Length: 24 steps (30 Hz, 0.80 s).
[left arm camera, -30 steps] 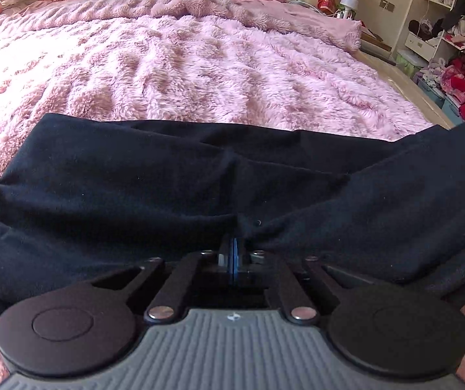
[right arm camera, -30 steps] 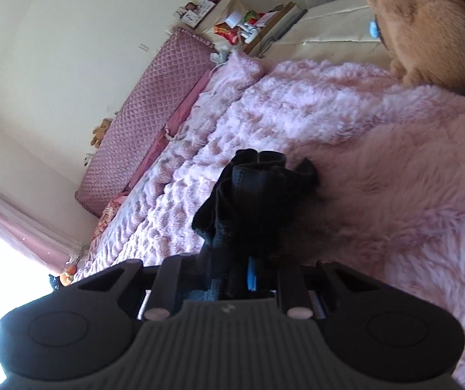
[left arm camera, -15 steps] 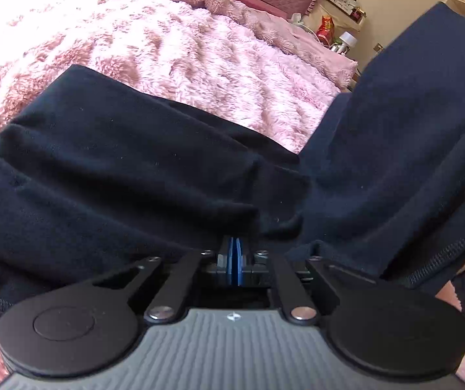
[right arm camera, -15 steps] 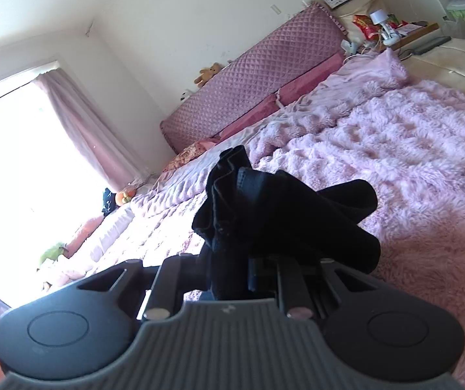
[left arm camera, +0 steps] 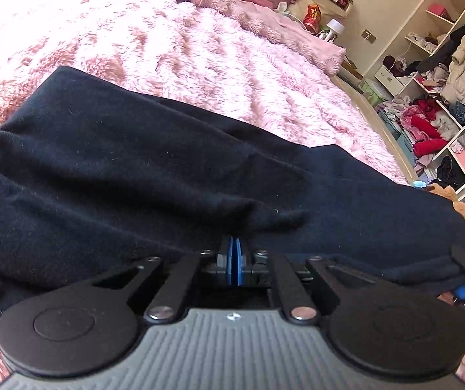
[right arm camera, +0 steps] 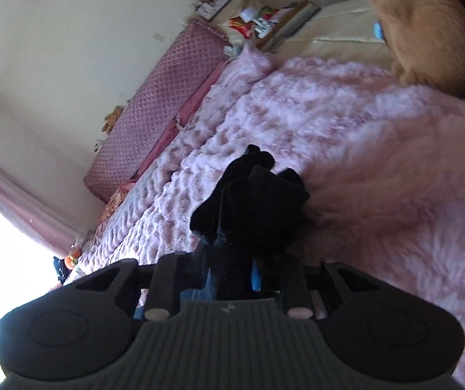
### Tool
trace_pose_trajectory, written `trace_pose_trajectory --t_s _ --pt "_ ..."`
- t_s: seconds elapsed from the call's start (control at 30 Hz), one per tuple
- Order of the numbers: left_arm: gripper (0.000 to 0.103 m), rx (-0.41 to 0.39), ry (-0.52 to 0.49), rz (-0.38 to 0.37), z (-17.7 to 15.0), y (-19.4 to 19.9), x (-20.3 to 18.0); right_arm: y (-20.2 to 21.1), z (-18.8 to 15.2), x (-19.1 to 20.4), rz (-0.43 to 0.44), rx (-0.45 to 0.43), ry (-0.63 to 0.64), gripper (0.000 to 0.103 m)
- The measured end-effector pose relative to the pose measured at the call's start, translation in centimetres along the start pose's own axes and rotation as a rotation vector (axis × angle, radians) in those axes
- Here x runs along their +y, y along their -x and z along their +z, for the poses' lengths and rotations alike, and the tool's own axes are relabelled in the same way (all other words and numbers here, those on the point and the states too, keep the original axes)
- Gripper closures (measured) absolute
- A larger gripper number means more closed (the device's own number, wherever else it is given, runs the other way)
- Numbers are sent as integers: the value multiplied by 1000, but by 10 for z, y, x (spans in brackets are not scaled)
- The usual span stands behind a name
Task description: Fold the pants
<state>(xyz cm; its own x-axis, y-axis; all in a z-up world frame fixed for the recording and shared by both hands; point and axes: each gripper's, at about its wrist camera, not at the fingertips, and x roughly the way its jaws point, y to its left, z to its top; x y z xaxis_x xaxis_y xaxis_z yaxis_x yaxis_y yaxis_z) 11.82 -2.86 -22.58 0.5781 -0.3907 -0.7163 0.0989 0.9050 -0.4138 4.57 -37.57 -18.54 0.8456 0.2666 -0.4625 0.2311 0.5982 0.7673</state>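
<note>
Soft dark pants point(left arm camera: 135, 169) bunched, flat on shaggy pink blanket point(left arm camera: 200, 48) w/ ripples

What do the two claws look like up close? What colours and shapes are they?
Both look alike. The left claw has blue pads, black bars with silver rivets, two round black discs and a ribbed grey body. The right claw has the same parts.

One pair of dark pants point(left arm camera: 154, 175) lies mid-frame. One pink fluffy blanket point(left arm camera: 200, 52) covers one bed. One brown plush toy point(right arm camera: 427, 29) sits upper right. One quilted headboard point(right arm camera: 161, 107) stands at left. Two hand-held grippers: the left point(left arm camera: 234, 256), the right point(right arm camera: 232, 276).
</note>
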Motion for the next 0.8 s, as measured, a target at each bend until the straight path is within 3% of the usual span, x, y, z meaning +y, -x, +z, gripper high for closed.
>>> trace_pose_trajectory --t_s 0.1,0.2,0.3,0.33,0.37,0.4,0.5,0.7,0.8 --pt "97 2 -17 14 -2 1 -3 -4 -7 -34 -34 26 -92 63" --pt "97 6 -32 25 -1 1 -7 -11 -7 -47 32 25 -143 36" --pt "97 12 -26 29 0 0 -8 -17 -1 -44 97 4 -132 30" --pt "97 13 -23 31 1 0 -8 -18 0 -40 89 -15 -117 31" --pt "97 14 -23 33 1 0 -8 -19 3 -36 63 -31 -109 40" --pt "97 14 -25 34 1 0 -9 -19 4 -33 44 -54 -104 61" --pt "97 10 -27 37 1 0 -10 -13 6 -25 30 -112 -83 75" --pt "97 8 -12 27 0 0 -8 -6 8 13 -1 -154 1 80" --pt "97 6 18 10 0 -1 -2 -10 12 52 -27 -173 95 82"
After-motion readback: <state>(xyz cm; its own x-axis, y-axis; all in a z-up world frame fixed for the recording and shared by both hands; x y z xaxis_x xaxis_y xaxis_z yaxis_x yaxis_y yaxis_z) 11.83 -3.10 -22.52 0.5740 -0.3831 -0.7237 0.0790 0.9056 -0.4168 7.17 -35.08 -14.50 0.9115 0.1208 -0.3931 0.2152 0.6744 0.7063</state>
